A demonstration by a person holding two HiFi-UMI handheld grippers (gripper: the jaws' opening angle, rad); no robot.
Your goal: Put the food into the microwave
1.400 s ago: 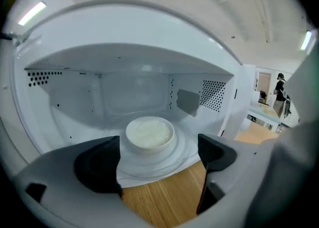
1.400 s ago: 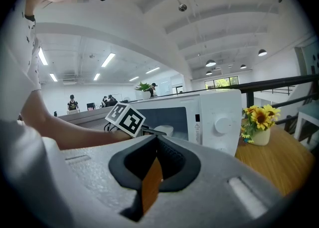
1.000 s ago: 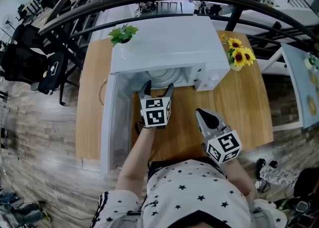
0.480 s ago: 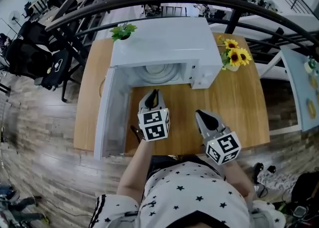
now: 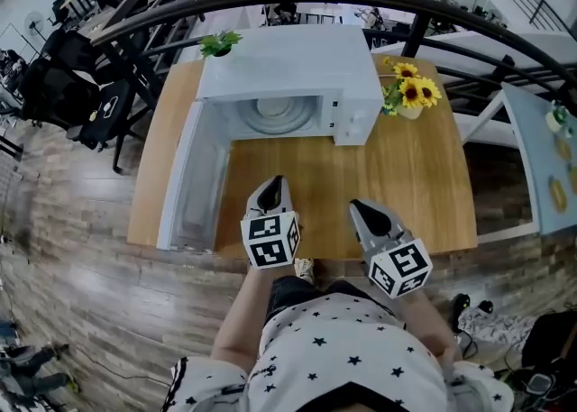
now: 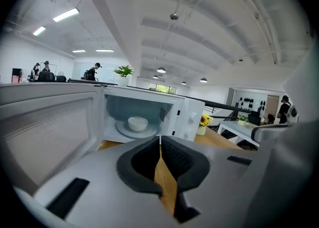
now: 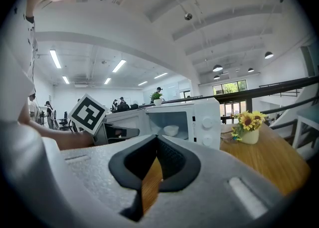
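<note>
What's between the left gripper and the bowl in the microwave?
Only bare wooden tabletop separates the left gripper from the bowl, plain in the head view.

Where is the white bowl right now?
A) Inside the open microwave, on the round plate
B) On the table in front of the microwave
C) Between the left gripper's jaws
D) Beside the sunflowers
A: the left gripper view shows the bowl sitting on the round plate inside the microwave, whose door is swung open.
</note>
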